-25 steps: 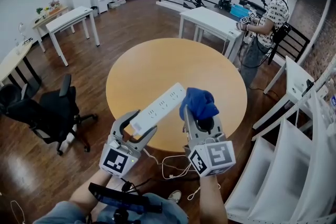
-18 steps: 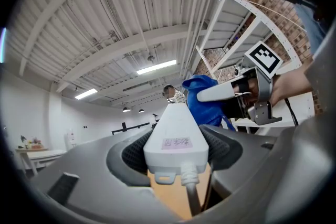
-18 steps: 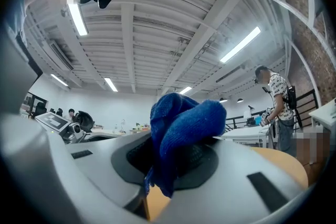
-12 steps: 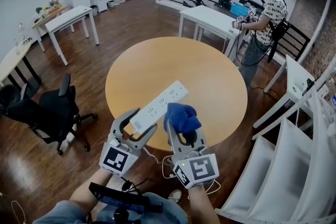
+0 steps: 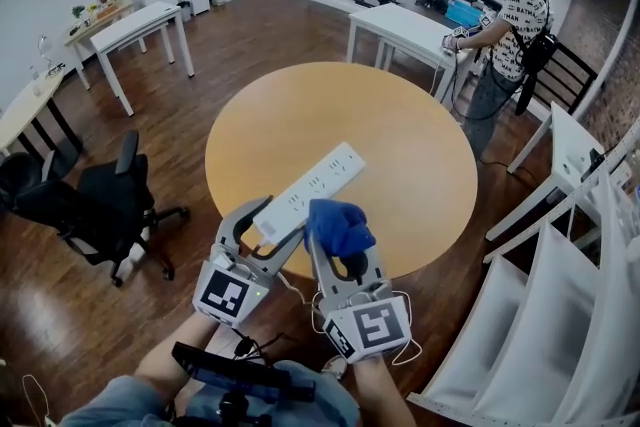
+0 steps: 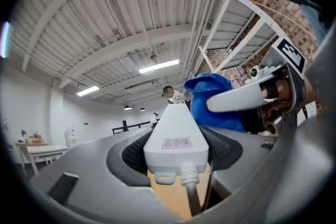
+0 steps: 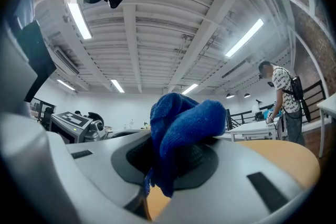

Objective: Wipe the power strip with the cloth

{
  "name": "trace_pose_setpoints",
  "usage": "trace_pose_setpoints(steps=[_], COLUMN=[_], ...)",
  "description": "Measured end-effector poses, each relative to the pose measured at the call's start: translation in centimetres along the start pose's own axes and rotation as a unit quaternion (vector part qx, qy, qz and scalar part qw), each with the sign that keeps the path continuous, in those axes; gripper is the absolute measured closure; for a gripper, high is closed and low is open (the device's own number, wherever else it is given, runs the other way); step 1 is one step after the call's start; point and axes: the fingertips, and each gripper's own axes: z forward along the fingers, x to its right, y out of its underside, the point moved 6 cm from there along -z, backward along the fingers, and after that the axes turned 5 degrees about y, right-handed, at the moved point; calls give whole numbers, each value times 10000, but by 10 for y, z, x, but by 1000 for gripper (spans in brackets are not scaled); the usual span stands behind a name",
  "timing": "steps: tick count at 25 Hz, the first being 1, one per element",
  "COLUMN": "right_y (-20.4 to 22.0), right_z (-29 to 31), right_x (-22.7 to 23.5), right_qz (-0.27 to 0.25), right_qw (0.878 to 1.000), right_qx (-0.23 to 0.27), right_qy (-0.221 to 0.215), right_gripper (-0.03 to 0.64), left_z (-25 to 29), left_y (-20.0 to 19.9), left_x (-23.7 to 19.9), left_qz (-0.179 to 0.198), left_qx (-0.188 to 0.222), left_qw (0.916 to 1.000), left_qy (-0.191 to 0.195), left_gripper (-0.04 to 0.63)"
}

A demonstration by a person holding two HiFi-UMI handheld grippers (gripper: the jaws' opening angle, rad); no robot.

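Fingers of the left gripper (image 5: 262, 233) stand wide but are full: their pads pinch the cord end of the power strip (image 5: 310, 185) by its two long sides, as the left gripper view (image 6: 176, 147) shows plainly. The right gripper's (image 5: 340, 255) fingers are pressed onto a bunched blue cloth (image 5: 338, 225), which bulges out above and in front of them in the right gripper view (image 7: 176, 160).

The round desk (image 5: 400, 145) carries nothing else near the work. The white strip reaches from the left gripper out over the desk's near part, sockets up; whether its far end rests on the wood I cannot tell.

A second ago the cloth sat off to the right of the strip, level with its far half. Since then the right gripper has drawn back toward the person and leftward, and the cloth now lies against the strip's right edge, close to where the left fingers hold it. The strip itself has kept its place.

That reads as a wiping stroke run down the length toward the held end, so the task looks under way. The stretch under the left pads stays out of reach until the grip shifts. The strip's cord (image 6: 190, 196) hangs from its near end, clear of the cloth.
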Motion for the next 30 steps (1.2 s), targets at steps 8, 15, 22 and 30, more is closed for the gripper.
trace_pose_setpoints(steps=[8,15,22,30], right_y=[6,24,47,62], right_z=[-2,-14,-27,-42], right_x=[16,30,34,41], right_qz=[27,31,71,242], right_qw=[9997,9980,9948,9916], right_qx=[-127,-504,-869,-1096], right_qy=[208,368,518,649], right_gripper=[541,541,541,541], left_z=[4,11,13,18], left_y=[21,99,183,233], left_x=[-2,2,11,14], left_qz=[-349,-691,-1532,-1809], left_qx=[-114,-761,-1724,-2233], left_qw=[9993,9947,9730,9574], left_qy=[-31,39,-3,-294], left_gripper=[308,308,310,310])
